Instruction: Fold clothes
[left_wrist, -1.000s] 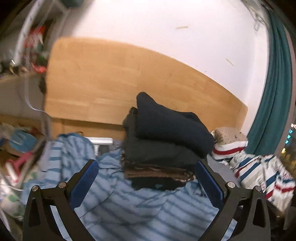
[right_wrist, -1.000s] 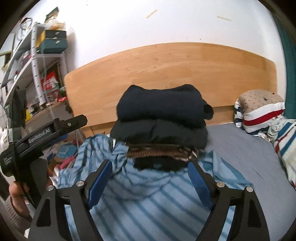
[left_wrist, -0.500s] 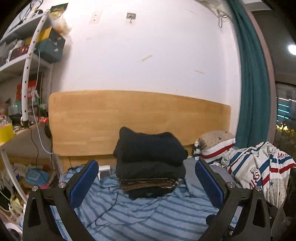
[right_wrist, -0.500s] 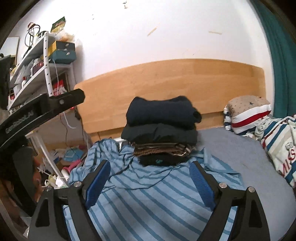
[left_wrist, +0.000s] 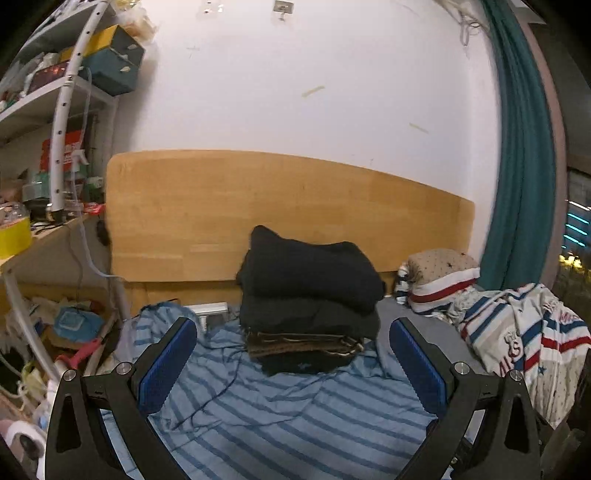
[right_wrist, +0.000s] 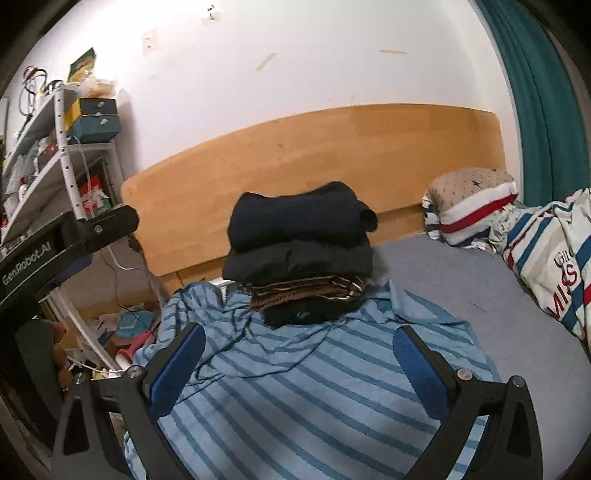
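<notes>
Bedroom: a bed (right_wrist: 480, 295) with grey sheet is running up to a wooden headboard (left_wrist: 258, 206) against a white wall, cluttered shelving (right_wrist: 55, 155) sitting at 9 o'clock, teal curtain (left_wrist: 524, 166) hanging at 2 o'clock. A stack of folded dark clothes (left_wrist: 308, 306) is standing at the head of the bed, its base touching the far edge of the blue striped shirt (right_wrist: 306, 398), which is lying spread and rumpled across the mattress toward 6 o'clock. A striped pillow (right_wrist: 469, 206) and bunched striped bedding (left_wrist: 517, 343) are lying at 3 o'clock, apart from the shirt. The left gripper (left_wrist: 291, 354) is hovering over the shirt with jaws spread wide and nothing between them. The right gripper (right_wrist: 299, 365) is likewise hovering over the shirt; its jaws have just been opening and are now standing at full spread, holding nothing. In the right wrist view the left tool's body is showing at 9 o'clock. Judgement: the dark pile is looking finished and the striped shirt is the garment in hand, not yet folded. The next move is probably calling for each gripper to drop to a shirt edge or corner, pinch a single layer, and draw it flat clear of the stack. Care is needed not to topple the pile resting on the shirt's far hem.
</notes>
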